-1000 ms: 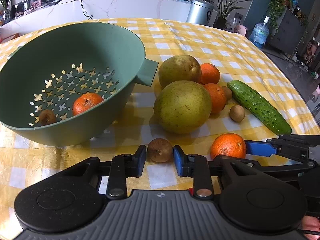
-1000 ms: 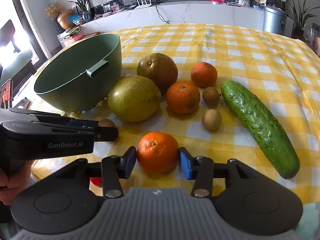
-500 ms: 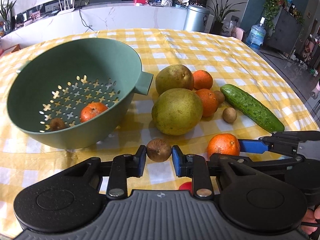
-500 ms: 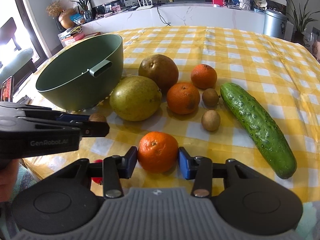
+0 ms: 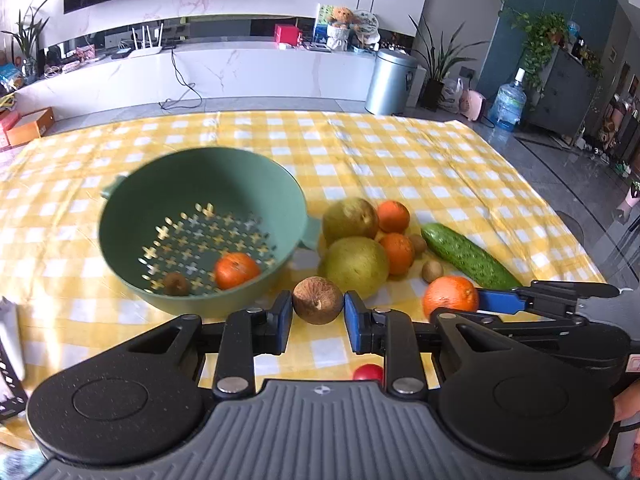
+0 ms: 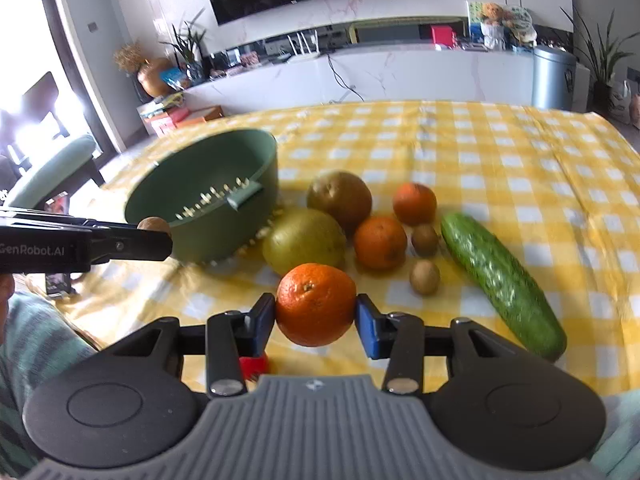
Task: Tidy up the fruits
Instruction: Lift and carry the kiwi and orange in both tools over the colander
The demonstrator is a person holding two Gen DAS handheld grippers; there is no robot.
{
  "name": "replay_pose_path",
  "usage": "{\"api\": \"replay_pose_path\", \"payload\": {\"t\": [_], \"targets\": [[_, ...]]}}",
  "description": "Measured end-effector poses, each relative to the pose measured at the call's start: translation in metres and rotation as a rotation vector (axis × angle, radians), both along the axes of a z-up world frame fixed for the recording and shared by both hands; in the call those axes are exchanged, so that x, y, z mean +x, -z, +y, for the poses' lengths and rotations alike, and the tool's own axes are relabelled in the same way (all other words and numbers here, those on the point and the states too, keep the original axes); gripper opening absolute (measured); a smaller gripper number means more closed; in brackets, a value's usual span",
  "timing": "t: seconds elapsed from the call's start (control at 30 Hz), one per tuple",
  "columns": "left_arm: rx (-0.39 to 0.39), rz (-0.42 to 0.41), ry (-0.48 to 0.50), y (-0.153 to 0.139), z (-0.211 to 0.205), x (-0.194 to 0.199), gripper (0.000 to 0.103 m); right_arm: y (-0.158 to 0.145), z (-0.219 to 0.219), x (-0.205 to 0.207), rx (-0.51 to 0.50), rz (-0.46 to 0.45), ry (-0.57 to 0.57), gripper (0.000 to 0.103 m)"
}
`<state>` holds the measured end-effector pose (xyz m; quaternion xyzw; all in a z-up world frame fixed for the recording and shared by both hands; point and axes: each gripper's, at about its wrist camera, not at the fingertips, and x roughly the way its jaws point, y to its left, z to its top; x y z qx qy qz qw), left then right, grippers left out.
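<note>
Left gripper (image 5: 318, 316): clamped on a small brown fruit (image 5: 318, 300), held clear of the checked cloth (image 5: 400, 152).
Right gripper (image 6: 316, 318): clamped on an orange (image 6: 315, 304), likewise lifted.
Green colander (image 5: 120, 248): ahead and left of both grippers; one orange and one small brown fruit are already held inside.
Remaining fruit and a cucumber (image 6: 504, 280): ahead, on the cloth.
Risk, as judged: round fruit may be squeezed out sideways; the grippers may collide over the colander.
</note>
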<state>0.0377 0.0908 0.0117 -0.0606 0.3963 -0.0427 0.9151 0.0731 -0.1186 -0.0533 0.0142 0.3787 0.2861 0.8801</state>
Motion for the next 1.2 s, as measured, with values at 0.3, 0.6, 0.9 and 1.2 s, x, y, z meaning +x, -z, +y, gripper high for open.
{"api": "replay_pose_path", "payload": {"t": [0.3,0.6,0.9,1.2], "targets": [[0.029,0.018,-0.012,-0.032,0.037,0.024,0.031,-0.06,0.032,0.019,0.018,-0.08,-0.162,0.041],[0.073,0.11,0.016,-0.018,0.064,0.065,0.031,-0.077,0.098,0.059,-0.071,-0.076,-0.331,0.041],[0.187,0.24,0.079,0.024,0.084,0.102,0.031,-0.049,0.163,0.107,-0.217,-0.009,-0.468,0.041],[0.29,0.279,0.191,0.056,0.089,0.117,0.031,-0.01,0.203,0.139,-0.298,0.067,-0.56,0.041]]}}
